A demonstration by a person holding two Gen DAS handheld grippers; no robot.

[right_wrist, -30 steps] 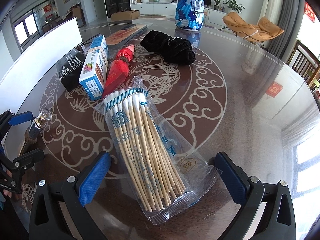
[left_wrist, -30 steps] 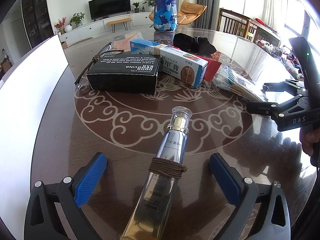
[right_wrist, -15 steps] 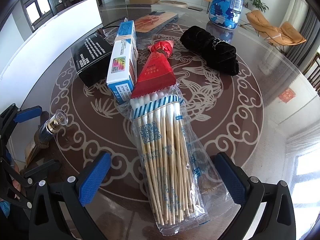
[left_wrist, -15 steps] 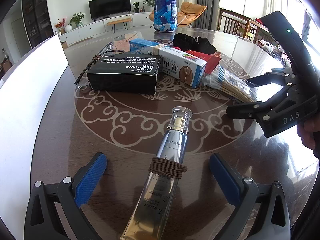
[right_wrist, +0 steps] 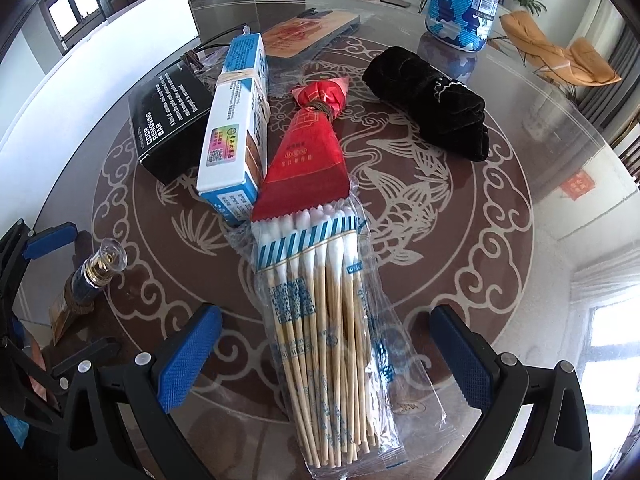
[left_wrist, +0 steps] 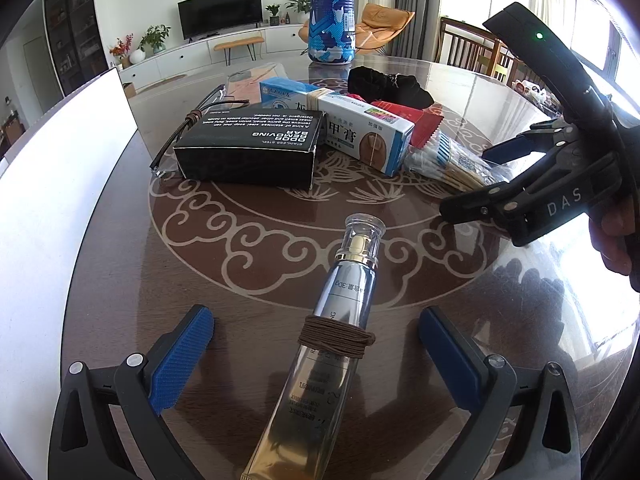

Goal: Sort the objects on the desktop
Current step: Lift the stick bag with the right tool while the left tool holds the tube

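Silver tube (left_wrist: pixel 320 364) runs off-frame between the spread left claw (left_wrist: pixel 316 356); right claw (right_wrist: pixel 324 356) gapes likewise.

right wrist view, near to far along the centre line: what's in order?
Right gripper, open → cotton swab pack lying between its fingers → red sachet → phone lying flat.

- Both tools have black frames with silver screws and blue, cross-hatched pads (right_wrist: pixel 188 354).
- The right gripper (left_wrist: pixel 496 176), seen from the other side, has white "DAS" lettering and a small green light on top.
- Bare fingers (left_wrist: pixel 612 240) wrap round its handle.
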